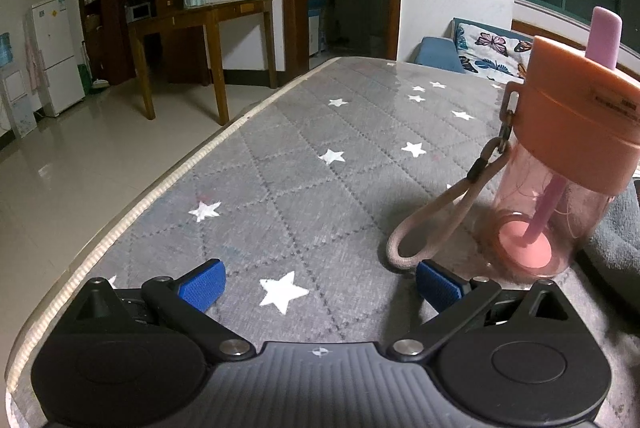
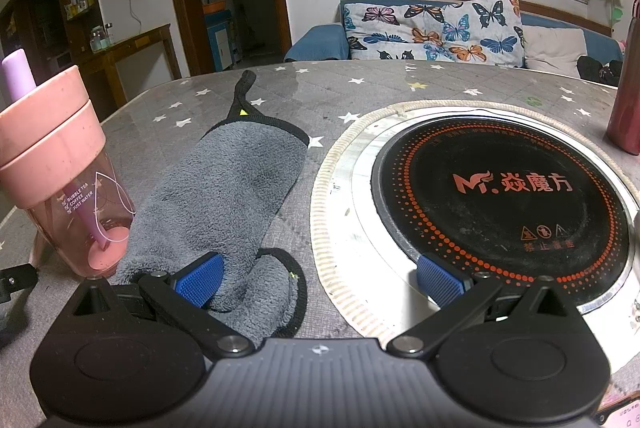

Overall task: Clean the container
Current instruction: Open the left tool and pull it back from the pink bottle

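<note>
Right, I've got both grippers spread wide w/ nothing held. Left gripper point(image 1: 318, 286) hovers over the table point(image 1: 280, 168), cup point(image 1: 560, 156) just right of it, its strap point(image 1: 436, 224) lying toward me. Right gripper point(image 2: 318, 282) sits over the towel point(image 2: 224, 196), which touches the cup's point(image 2: 68, 180) right side; burner point(image 2: 500, 200) right of the towel.

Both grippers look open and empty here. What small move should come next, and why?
Probably close the right gripper on the grey cloth: it lies flat beside the pink cup, partly between the open fingers, and the left gripper holds nothing.
</note>
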Demonstrator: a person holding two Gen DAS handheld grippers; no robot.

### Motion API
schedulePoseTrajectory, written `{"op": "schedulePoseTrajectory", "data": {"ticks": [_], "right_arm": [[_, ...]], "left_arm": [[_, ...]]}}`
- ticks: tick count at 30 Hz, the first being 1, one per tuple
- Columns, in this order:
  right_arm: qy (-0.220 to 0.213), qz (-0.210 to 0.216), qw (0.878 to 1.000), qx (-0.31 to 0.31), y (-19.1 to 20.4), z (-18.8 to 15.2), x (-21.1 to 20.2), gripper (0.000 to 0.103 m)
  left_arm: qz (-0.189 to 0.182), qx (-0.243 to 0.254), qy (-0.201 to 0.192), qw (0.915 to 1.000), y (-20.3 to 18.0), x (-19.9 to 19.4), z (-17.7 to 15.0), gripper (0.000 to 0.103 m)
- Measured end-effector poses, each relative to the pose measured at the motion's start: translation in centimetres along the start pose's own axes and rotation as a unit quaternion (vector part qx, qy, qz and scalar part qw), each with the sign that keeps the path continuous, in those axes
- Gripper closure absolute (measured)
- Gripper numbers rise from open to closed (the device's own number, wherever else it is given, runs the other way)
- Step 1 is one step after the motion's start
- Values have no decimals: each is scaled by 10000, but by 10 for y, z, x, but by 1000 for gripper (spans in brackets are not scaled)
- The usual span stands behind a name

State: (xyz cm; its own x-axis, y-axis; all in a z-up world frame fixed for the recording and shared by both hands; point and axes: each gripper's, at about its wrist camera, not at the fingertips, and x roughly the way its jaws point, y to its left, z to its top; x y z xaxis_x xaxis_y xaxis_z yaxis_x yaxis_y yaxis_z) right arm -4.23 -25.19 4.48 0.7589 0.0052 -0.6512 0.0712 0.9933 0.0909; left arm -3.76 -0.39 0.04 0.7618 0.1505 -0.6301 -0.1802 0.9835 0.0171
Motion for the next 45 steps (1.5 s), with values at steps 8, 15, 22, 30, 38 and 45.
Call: {"op": "schedulePoseTrajectory", "data": {"ticks": [8, 15, 22, 30, 38, 45], "right_arm": [[-1, -6, 10000, -6, 1, -1, 1, 0], [-2, -3, 10000, -1, 1, 0, 1, 0], [-1, -3, 10000, -2, 0, 0, 0, 0], [6, -23, 10000, -23, 1, 0, 1, 0], [16, -22, 10000, -25, 4, 0, 3, 0], [-136, -34, 9998, -125, 10, -3, -8, 0]], "left_arm": [[-9, -22, -4, 10000, 0, 1, -1, 0], [-7, -20, -4, 10000, -1, 0, -1, 0], [5, -10, -7, 10000, -6, 4, -1, 0], [4, -6, -2, 10000, -3, 4, -1, 0], [13, 5, -2, 10000, 0, 5, -2, 0], [177, -98, 31, 9998, 3, 1, -4, 0]]}}
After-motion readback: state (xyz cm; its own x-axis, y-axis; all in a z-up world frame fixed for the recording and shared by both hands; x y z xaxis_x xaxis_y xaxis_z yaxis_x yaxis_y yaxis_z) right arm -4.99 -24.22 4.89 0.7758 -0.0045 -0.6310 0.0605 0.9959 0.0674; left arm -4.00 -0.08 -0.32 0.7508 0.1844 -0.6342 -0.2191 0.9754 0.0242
